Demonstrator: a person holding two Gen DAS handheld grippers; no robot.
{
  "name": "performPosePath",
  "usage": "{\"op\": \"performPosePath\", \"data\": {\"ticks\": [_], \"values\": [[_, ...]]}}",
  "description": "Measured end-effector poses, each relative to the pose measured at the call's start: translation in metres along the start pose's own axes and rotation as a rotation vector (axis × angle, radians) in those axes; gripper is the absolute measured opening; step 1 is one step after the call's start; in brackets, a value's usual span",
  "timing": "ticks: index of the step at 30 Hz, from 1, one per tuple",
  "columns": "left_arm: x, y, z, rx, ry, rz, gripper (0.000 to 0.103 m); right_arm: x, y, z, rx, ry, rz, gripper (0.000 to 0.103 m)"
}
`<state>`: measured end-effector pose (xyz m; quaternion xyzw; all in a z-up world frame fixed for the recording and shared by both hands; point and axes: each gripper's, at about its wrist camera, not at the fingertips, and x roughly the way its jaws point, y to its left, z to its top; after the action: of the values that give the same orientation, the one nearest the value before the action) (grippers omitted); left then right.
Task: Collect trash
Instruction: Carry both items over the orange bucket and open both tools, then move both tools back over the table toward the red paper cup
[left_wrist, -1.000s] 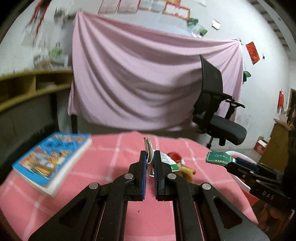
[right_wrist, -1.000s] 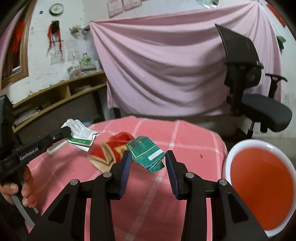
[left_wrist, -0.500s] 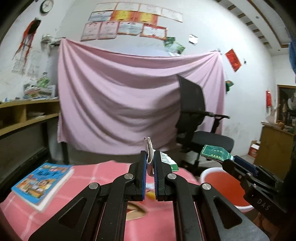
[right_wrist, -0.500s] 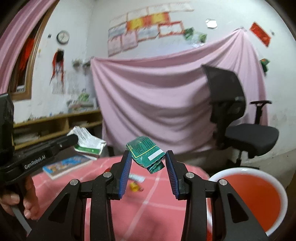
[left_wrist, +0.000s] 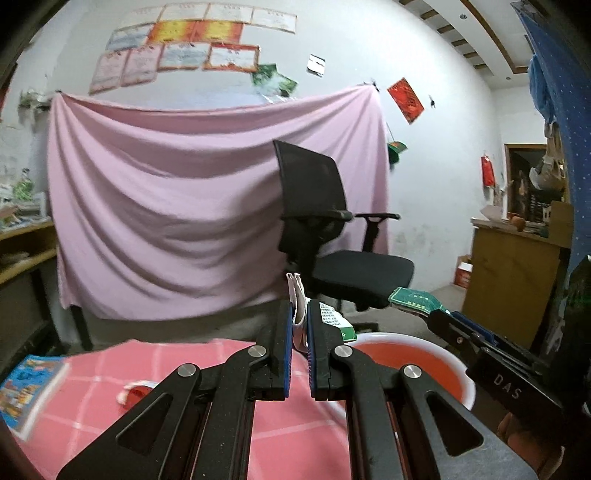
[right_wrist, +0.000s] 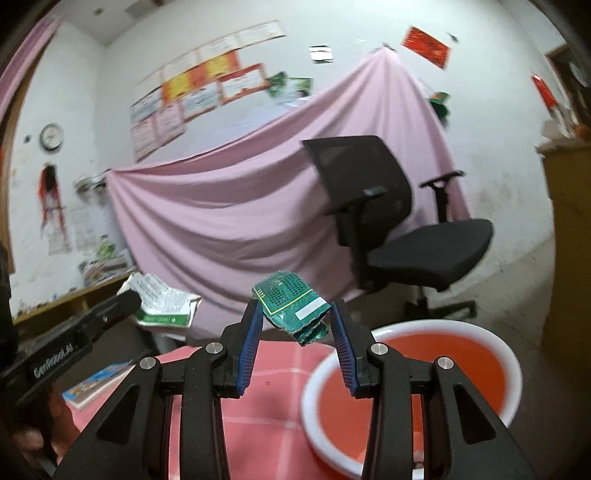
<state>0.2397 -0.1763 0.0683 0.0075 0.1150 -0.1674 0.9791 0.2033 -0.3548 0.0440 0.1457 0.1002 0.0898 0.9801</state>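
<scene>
My left gripper (left_wrist: 299, 314) is shut on a crumpled white-and-green wrapper (left_wrist: 330, 318), held in the air above the table's far edge; it also shows in the right wrist view (right_wrist: 162, 304). My right gripper (right_wrist: 295, 321) is shut on a crushed green carton (right_wrist: 293, 304), held above the rim of the orange basin (right_wrist: 461, 373). The carton also shows in the left wrist view (left_wrist: 415, 298), over the basin (left_wrist: 406, 360). A red-and-white scrap (left_wrist: 135, 391) lies on the pink checked tablecloth (left_wrist: 177, 369).
A blue picture book (left_wrist: 29, 387) lies at the table's left edge. A black office chair (left_wrist: 332, 236) stands behind the table before a pink hanging sheet (left_wrist: 166, 221). A wooden cabinet (left_wrist: 513, 273) is at the right, shelves at the left.
Both grippers have risen and swung right with their trash. The basin now sits below and ahead of them; the table items have dropped low in view.
</scene>
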Motion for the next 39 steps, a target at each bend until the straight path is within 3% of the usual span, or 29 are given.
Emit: {"op": "performPosePath", "data": {"ticks": [12,25,39], "values": [[0.068,-0.038,-0.006,-0.085,0.172,-0.099,0.005,0.009,-0.055,-0.004,0.202,0.094,-0.093,0.036],[0.106,-0.037,-0.033,-0.188,0.363,-0.150,0.009,0.021,-0.083,-0.012,0.307,0.197,-0.145,0.036],[0.089,-0.025,-0.032,-0.200,0.336,-0.116,0.022,0.025,-0.082,-0.011,0.298,0.217,-0.148,0.037]]}}
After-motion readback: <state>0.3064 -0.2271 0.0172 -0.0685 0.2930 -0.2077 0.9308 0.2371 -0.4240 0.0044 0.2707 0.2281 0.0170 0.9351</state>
